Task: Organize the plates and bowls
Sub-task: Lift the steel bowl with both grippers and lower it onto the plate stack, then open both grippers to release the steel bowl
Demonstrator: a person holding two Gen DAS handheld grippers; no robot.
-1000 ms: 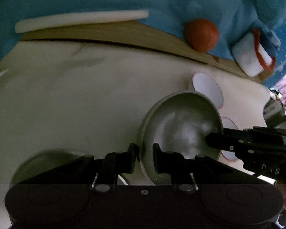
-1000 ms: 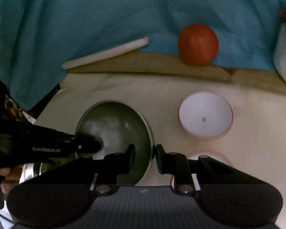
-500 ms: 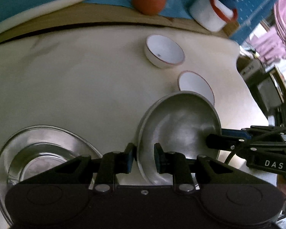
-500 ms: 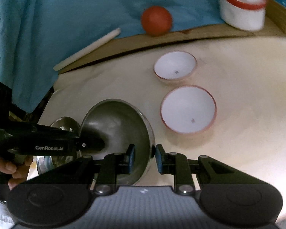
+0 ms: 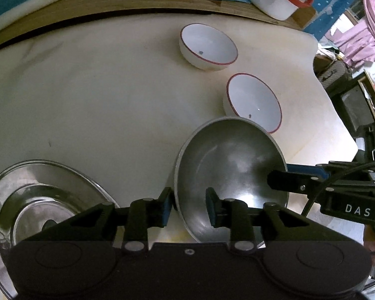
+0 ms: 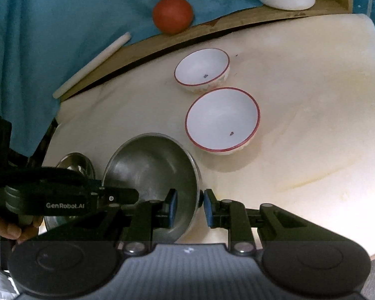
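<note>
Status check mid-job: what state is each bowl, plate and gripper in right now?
Steel bowl: tilted, rim pinched by both grippers.
Near white bowl: upright, empty.
Far white bowl: upright, empty.
Steel plate: flat on the table, empty.
Left gripper: shut on the bowl's rim.
Right gripper: shut on the opposite rim.

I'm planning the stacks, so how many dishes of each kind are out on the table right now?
White bowls with red rims: 2
Metal bowl, held by both claws: 1
Metal plate: 1
Total: 4
</note>
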